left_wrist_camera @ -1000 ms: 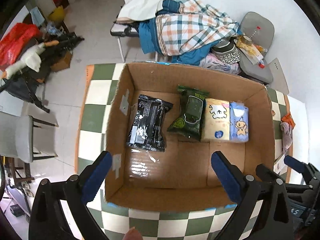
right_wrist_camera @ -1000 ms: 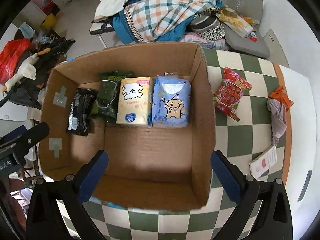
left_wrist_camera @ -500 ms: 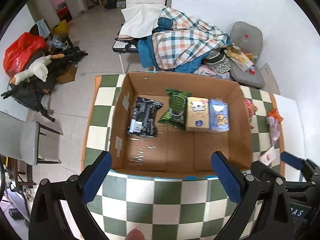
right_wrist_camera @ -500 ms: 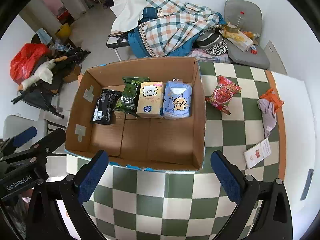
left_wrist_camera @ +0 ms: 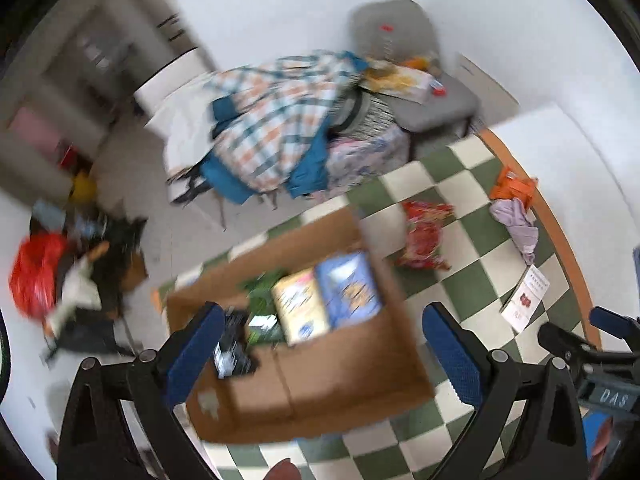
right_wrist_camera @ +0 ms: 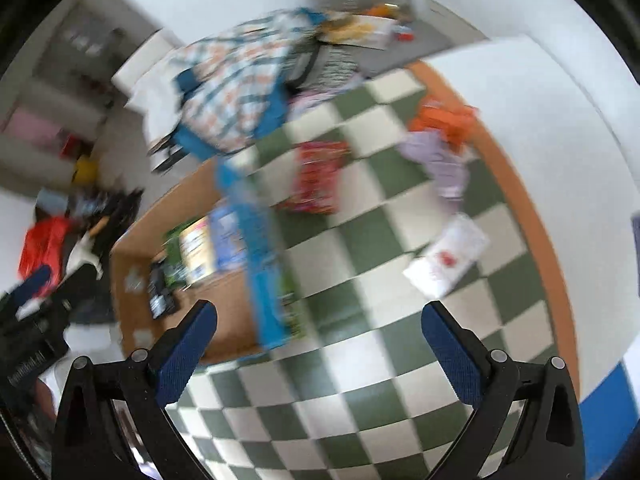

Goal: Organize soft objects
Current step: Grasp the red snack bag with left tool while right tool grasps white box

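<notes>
A cardboard box (left_wrist_camera: 352,384) stands on the green-and-white checkered table (left_wrist_camera: 460,240) and holds several soft packs: black (left_wrist_camera: 232,352), green (left_wrist_camera: 262,312), cream (left_wrist_camera: 300,306) and light blue (left_wrist_camera: 348,290). A red pack (left_wrist_camera: 424,236) lies on the table right of the box; it also shows in the right wrist view (right_wrist_camera: 318,178). My left gripper (left_wrist_camera: 320,354) is open and empty above the box. My right gripper (right_wrist_camera: 320,354) is open and empty above the table right of the box (right_wrist_camera: 192,296). Both views are motion-blurred.
An orange item (left_wrist_camera: 514,186), a lilac cloth (left_wrist_camera: 518,224) and a white card (left_wrist_camera: 524,300) lie near the table's right edge. Beyond the table are a chair with plaid laundry (left_wrist_camera: 276,128), a grey chair (left_wrist_camera: 420,80) and floor clutter with a red bag (left_wrist_camera: 36,272).
Both grippers have pulled back, risen and swung right with a tilt. The box now sits lower left in both views. More of the table's right side shows. Both stay open.
</notes>
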`<state>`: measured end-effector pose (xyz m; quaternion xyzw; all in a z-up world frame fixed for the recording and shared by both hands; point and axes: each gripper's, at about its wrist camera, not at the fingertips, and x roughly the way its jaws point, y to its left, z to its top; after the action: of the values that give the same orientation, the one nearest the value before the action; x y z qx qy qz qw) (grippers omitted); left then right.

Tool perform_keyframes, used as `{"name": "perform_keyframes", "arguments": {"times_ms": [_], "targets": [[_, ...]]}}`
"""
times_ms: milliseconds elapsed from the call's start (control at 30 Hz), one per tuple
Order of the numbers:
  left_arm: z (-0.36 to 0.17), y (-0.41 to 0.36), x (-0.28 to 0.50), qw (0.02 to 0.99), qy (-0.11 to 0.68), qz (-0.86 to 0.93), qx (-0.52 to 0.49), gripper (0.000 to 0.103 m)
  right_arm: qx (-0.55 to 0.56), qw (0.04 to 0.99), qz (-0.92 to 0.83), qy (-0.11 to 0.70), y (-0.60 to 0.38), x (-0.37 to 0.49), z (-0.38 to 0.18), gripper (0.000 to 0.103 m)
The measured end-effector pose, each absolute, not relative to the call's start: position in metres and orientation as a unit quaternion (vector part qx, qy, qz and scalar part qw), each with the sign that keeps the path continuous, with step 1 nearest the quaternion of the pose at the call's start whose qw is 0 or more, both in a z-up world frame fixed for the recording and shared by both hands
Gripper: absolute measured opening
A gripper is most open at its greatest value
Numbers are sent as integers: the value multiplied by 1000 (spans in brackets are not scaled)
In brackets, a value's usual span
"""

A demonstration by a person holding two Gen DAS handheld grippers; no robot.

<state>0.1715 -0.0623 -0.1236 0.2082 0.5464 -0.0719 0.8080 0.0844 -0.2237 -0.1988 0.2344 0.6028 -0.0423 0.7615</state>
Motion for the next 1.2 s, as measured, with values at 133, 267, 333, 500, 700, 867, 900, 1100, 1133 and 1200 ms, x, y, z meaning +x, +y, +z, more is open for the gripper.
{"name": "perform_keyframes", "arguments": {"times_ms": [133, 267, 333, 500, 700, 867, 900, 1100, 1133, 1200], "targets": [[-164, -127, 218, 763, 578, -100, 271, 101, 276, 732, -91, 616, -279, 92, -233, 103], [-230, -177, 260, 703, 624, -115, 323, 101, 319, 693, -139, 631, -323, 102, -279, 103], [-263, -189, 277, 674, 652, -113, 328, 101, 333, 676, -154, 639, -335, 107, -299, 103], [-328, -198, 306, 629, 706, -108, 306, 101, 375, 617, -184, 667, -356, 113, -360, 103], [-381, -201, 319, 585, 742, -104, 311, 101, 385, 578, -211, 688, -364, 115, -406, 103], [-399, -204, 315, 569, 753, -113, 311, 98, 385, 554, -215, 706, -352, 117, -433, 103], [-401, -205, 315, 569, 751, -115, 315, 85, 381, 551, -218, 710, -349, 117, -438, 102], [-396, -210, 310, 567, 760, -126, 291, 48, 354, 550, -246, 715, -332, 122, -446, 98], [-394, -211, 308, 572, 756, -124, 293, 48, 351, 550, -250, 716, -330, 122, -447, 97], [-392, -210, 306, 576, 754, -121, 291, 46, 340, 553, -262, 715, -323, 125, -445, 89]]}}
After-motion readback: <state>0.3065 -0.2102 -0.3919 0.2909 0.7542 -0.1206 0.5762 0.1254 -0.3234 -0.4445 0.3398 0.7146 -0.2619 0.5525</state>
